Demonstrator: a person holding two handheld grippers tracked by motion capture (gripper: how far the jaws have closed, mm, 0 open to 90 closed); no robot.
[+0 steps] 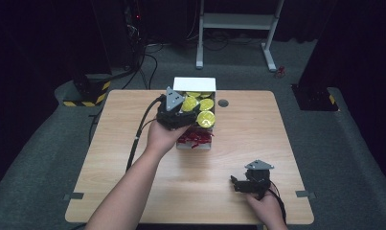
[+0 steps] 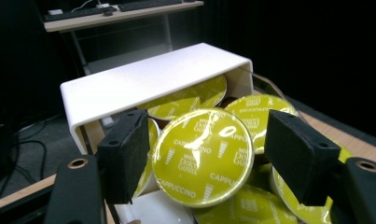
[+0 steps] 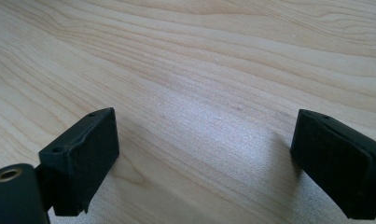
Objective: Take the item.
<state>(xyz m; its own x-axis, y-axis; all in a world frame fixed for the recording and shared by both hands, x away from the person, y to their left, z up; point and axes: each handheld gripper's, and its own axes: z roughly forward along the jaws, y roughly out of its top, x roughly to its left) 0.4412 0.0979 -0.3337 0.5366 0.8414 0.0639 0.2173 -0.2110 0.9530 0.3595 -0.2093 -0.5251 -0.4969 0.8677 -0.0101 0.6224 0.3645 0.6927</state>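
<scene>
A white box point(image 1: 194, 82) stands at the table's far middle, with several yellow-green coffee capsules point(image 1: 206, 118) in its far part and red wrapped items point(image 1: 195, 138) in its near part. My left gripper point(image 1: 188, 115) hovers over the capsules. In the left gripper view this gripper point(image 2: 211, 161) is open, its pads point(image 2: 125, 158) on either side of a capsule lid marked Cappuccino point(image 2: 202, 156), with a small gap at the right pad. The box's white flap point(image 2: 148, 84) arches behind. My right gripper point(image 1: 234, 183) rests near the front right, open point(image 3: 202, 158) over bare wood.
The wooden table point(image 1: 238, 139) has a small dark round grommet point(image 1: 223, 103) right of the box. A cable point(image 1: 135, 139) trails from the left gripper across the table's left side. Beyond the table are a white desk frame point(image 1: 236, 21) and dark floor.
</scene>
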